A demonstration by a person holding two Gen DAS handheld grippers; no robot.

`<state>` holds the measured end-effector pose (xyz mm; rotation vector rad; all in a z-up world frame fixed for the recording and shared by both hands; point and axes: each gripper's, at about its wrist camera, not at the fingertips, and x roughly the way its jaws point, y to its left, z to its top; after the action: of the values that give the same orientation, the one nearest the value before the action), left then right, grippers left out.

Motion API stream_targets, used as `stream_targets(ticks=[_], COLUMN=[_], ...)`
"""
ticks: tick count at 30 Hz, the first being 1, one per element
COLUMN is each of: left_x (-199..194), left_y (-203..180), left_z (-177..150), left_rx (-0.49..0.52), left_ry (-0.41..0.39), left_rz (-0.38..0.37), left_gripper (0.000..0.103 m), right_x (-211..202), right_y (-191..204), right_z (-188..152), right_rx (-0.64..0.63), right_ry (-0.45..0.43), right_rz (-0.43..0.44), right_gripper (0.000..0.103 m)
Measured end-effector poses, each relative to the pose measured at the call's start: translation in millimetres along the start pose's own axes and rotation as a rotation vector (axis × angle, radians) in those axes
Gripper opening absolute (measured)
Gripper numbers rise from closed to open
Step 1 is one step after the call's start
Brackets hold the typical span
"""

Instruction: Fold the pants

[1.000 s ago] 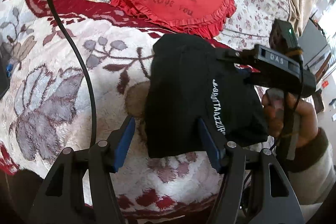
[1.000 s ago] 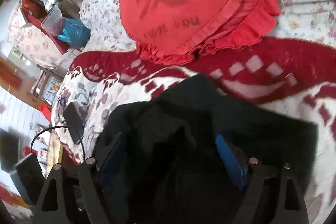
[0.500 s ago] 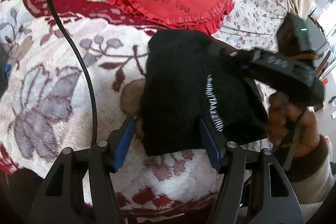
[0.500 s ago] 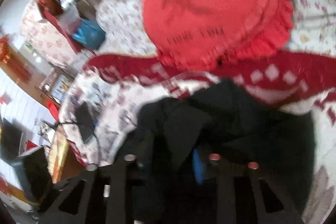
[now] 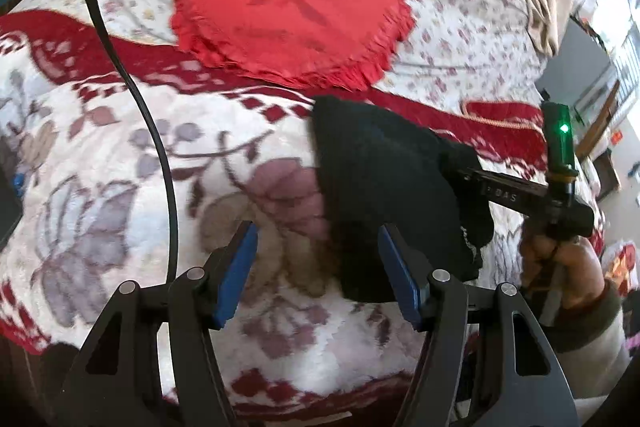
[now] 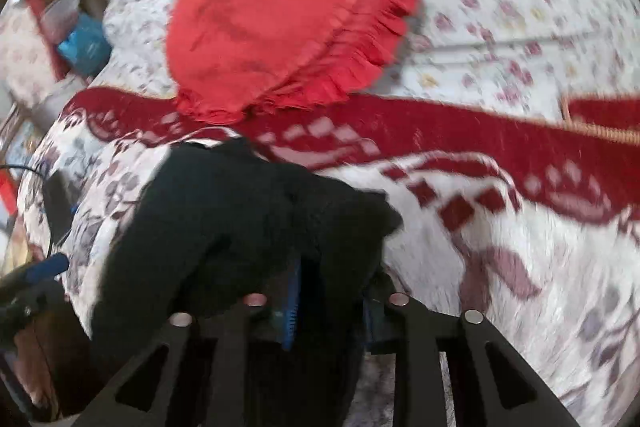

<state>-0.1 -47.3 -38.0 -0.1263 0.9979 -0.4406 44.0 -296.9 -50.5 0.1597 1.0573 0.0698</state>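
1 blk pants (image 5: 384, 187), 1 red cushion (image 5: 288, 7), 2 tools: left tool (image 5: 318, 275), right tool (image 6: 332, 291).

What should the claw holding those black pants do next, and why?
Probably set them down flat on the blanket. The right claw, its jaws opening, has the bunched black pants between them, while the left claw stands open and empty beside them.

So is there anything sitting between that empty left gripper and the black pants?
Nothing visible. The left gripper has open jaws with only bare blanket between them, and the black pants lie just past its right finger. The right gripper has pants fabric between its jaws, which are opening.
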Motion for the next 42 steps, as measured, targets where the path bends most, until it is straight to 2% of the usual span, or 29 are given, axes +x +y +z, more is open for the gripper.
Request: stream_targets(ticks=[1, 2, 5, 7, 9, 10, 11, 15, 17, 20, 23, 26, 32, 36, 38, 42], left_x=[3.0, 5.0, 14.0, 22.6, 33.2, 37.3, 42.1, 55.6, 60.1, 67.1, 68.6, 65.7, 57.4, 55.2, 57.0, 57.9], left_y=[-5.6, -10.0, -21.0, -27.7, -32.1, -32.6, -32.1, -27.9, -24.5, -25.4, -28.4, -30.3, -37.0, -40.7, -42.2, -42.9], left_z=[2.1, 4.3, 12.4, 15.4, 14.8, 13.9, 12.3, 6.5, 7.7, 9.6, 10.5, 9.9, 6.6, 3.2, 1.3, 0.6], left_rx=[0.017, 0.029, 0.05, 0.058, 0.052, 0.046, 0.036, 0.009, -0.005, -0.009, -0.004, 0.0, 0.014, 0.017, 0.016, 0.021], left_ry=[0.003, 0.005, 0.008, 0.01, 0.024, 0.032, 0.044, 0.073, 0.076, 0.082, 0.079, 0.074, 0.053, 0.046, 0.055, 0.05], left_rz=[0.003, 0.005, 0.015, 0.026, 0.026, 0.032, 0.043, 0.065, 0.064, 0.068, 0.082, 0.094, 0.12, 0.129, 0.136, 0.16], left_gripper=[0.063, 0.063, 0.063, 0.063, 0.063, 0.063, 0.063, 0.065, 0.07, 0.07, 0.07, 0.07, 0.07, 0.07, 0.07, 0.07], right_x=[-5.5, -17.8, -48.9, -60.9, -55.9, -51.0, -34.8, 19.4, 38.7, 48.0, 42.7, 19.3, -18.9, -14.1, -14.2, -23.4], right_y=[-3.9, -8.2, -7.3, 4.9, 22.3, 28.3, 38.0, 46.3, 36.5, 27.1, 28.7, 28.6, 39.3, 34.7, 35.2, 37.1], right_z=[1.0, 4.2, 15.2, 18.8, 26.6, 27.3, 29.1, 28.7, 29.4, 35.9, 38.8, 32.9, -5.5, -34.6, -46.2, -44.4], right_rx=[0.023, 0.053, 0.062, 0.031, -0.011, -0.024, -0.047, -0.059, -0.031, -0.002, -0.02, -0.011, -0.062, -0.075, -0.093, -0.11], right_ry=[-0.012, -0.039, -0.13, -0.179, -0.165, -0.145, -0.104, -0.004, -0.001, -0.004, 0.007, -0.009, -0.025, 0.014, 0.0, 0.011], right_rz=[-0.002, -0.005, 0.008, 0.076, 0.164, 0.184, 0.203, 0.154, 0.138, 0.146, 0.135, 0.136, 0.125, 0.084, 0.072, 0.055], right_gripper=[0.048, 0.052, 0.052, 0.052, 0.048, 0.038, 0.035, 0.029, 0.026, 0.025, 0.026, 0.028, 0.028, 0.029, 0.029, 0.03])
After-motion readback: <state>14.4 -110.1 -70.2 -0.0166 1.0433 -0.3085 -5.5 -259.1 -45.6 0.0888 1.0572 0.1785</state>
